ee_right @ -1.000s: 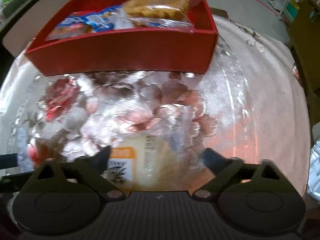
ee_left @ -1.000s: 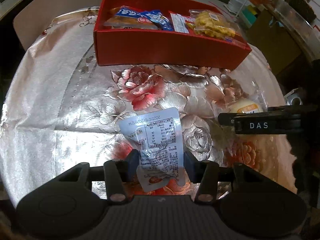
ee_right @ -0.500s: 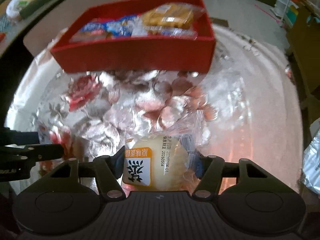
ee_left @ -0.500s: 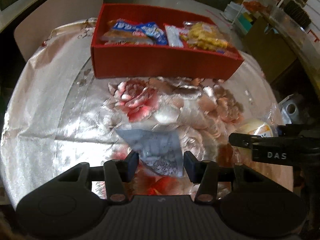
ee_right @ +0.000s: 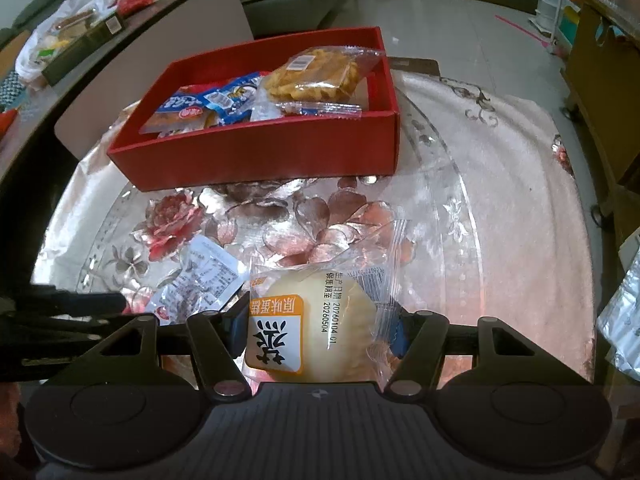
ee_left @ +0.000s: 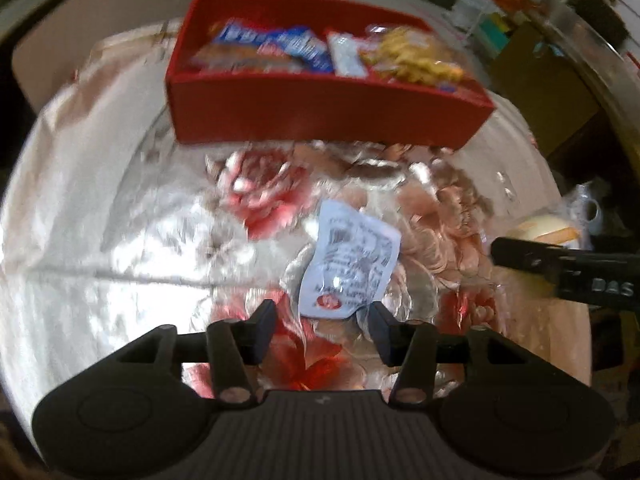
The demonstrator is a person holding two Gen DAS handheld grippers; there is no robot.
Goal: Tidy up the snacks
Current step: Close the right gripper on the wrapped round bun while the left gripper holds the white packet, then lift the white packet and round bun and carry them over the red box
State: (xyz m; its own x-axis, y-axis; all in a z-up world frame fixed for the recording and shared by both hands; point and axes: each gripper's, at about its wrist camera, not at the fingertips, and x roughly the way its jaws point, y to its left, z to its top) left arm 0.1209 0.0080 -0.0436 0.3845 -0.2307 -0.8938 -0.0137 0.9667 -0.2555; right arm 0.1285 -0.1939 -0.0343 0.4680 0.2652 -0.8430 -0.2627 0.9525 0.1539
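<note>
A small white snack packet (ee_left: 348, 268) with printed text lies on the flowered cloth just ahead of my left gripper (ee_left: 322, 324). Its jaws are opening, and the pads stand apart from the packet. The left wrist view is blurred. My right gripper (ee_right: 318, 324) is shut on a pale round cake (ee_right: 316, 328) in a clear wrapper with an orange label, held above the cloth. The same packet (ee_right: 200, 280) shows to the cake's left. Further back stands the red box (ee_right: 260, 156), also visible as the red box (ee_left: 320, 116), holding several snack bags.
The round table wears a shiny flowered cloth (ee_right: 500, 200). A side table (ee_right: 72, 40) with bags and boxes stands at the far left. A silvery bag (ee_right: 624, 312) hangs off the right edge. A wooden cabinet (ee_right: 600, 68) is at the right.
The left jaws held the white packet and have let go; it now lies further ahead on the cloth. The right jaws closed on the cake and lifted it.
</note>
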